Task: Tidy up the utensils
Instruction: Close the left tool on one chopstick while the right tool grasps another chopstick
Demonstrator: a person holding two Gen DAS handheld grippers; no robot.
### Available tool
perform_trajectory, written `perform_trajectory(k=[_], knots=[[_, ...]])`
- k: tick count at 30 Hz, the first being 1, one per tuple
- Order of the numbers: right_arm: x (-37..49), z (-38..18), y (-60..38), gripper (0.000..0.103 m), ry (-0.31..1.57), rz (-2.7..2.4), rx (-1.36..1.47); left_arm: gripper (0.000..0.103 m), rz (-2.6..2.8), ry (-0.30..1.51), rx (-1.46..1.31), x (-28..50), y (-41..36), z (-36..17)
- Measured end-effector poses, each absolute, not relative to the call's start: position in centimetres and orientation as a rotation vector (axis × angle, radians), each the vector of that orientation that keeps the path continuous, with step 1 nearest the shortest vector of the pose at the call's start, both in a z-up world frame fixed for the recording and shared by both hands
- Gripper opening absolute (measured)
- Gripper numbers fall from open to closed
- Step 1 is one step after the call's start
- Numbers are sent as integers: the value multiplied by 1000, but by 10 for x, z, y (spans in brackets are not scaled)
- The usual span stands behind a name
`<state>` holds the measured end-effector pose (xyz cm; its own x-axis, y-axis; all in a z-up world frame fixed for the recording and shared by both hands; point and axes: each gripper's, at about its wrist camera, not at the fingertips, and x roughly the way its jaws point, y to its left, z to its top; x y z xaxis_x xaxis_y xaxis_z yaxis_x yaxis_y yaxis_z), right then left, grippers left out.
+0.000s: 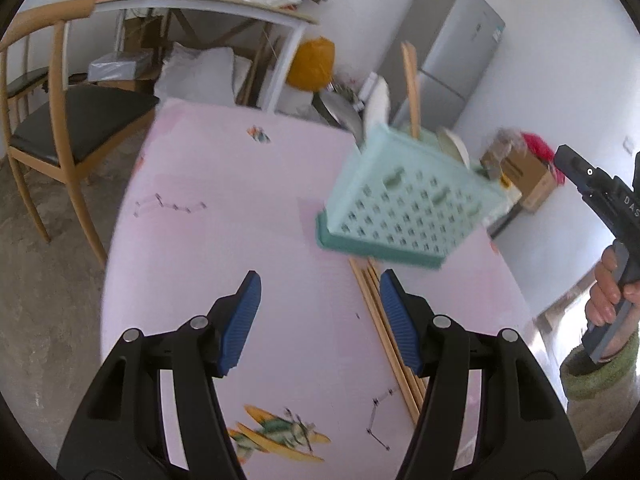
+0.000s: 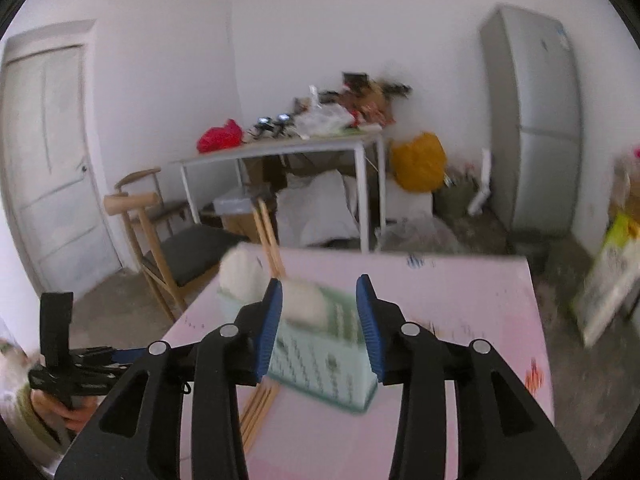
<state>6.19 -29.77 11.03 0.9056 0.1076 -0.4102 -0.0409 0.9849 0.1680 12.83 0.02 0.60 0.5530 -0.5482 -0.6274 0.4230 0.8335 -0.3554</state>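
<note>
the landmark is the pale green utensil basket, a perforated plastic holder standing on the pink counter. upright in the basket: a pair of wooden chopsticks, a white spoon and a metal spoon or ladle, all with handles rising above the rim. a white dish shows at the basket's far edge in the left wrist view. just in front of the basket, on the counter, lies a bundle of loose wooden chopsticks, one end reaching the basket's base.

left tongs: apart, nothing between the blue pads, hovering over the counter on the near side of the basket; the right pad sits over the loose chopsticks, and contact cannot be told. right tongs: apart, nothing gripped, pointing at the basket from the opposite near side, with the basket seen through the gap; the view is blurred. the right tongs' handle, held by a hand in a green sleeve, appears to the right of the basket in the left wrist view.

behind the basket: a wooden chair with a dark seat, a cluttered white table, a yellow bag and a grey refrigerator. a white door stands to the far left of the basket in the right wrist view.
</note>
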Motion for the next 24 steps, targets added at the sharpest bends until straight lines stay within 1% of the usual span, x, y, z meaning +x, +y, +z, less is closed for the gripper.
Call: perform_trajectory(k=[4, 6, 10, 11, 14, 21, 24], knots=[[52, 70, -298, 38, 551, 75, 269, 55, -629, 865, -139, 112, -23, -11], [49, 40, -291, 38, 635, 78, 315, 49, -657, 891, -123, 106, -36, -17], [45, -2, -281, 38, 749, 79, 397, 38, -678, 932, -41, 96, -64, -32], [43, -8, -278, 38, 764, 78, 411, 37, -675, 935, -19, 94, -68, -35], [41, -21, -277, 38, 797, 80, 445, 34, -665, 954, 34, 92, -82, -44], [38, -28, -278, 38, 802, 94, 469, 23, -622, 967, 91, 96, -88, -50], [38, -29, -275, 38, 806, 108, 464, 22, -605, 964, 107, 97, -90, -50]])
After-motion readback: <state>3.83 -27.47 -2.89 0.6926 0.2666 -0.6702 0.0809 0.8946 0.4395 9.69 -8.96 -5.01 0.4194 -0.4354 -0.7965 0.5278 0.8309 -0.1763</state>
